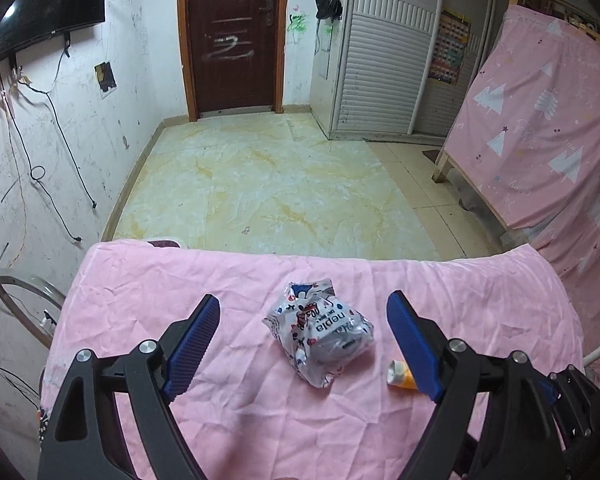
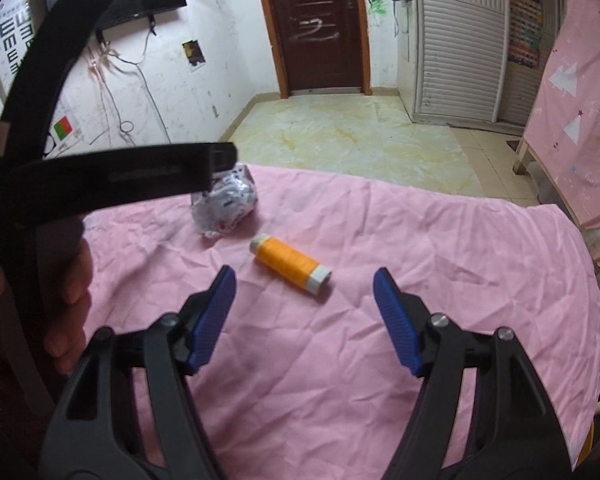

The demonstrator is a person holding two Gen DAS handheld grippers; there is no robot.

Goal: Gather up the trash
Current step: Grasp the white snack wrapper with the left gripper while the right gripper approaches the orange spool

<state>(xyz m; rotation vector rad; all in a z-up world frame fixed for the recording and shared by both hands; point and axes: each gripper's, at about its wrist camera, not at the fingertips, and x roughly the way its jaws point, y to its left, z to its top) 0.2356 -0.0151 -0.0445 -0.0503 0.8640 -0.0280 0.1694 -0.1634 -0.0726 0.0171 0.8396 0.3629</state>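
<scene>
Left tongs [image 1: 304, 328] gape wide around crumpled wrapper [image 1: 320, 336]; right tongs [image 2: 305, 300] wide near orange spool [image 2: 290, 263]

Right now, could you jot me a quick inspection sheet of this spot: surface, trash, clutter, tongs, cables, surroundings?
Surface: pink cloth, wrinkled, covering the table.
Job's things: crumpled printed wrapper and orange spool, lying apart on the cloth.
Clutter: nothing seen.
Tongs: left tongs open, wrapper between the blue pads; right tongs open, empty, spool just ahead.
Cables: loose wires hang down the left wall.
Surroundings: brown door, marbled floor, pink curtain, wall screen.
</scene>
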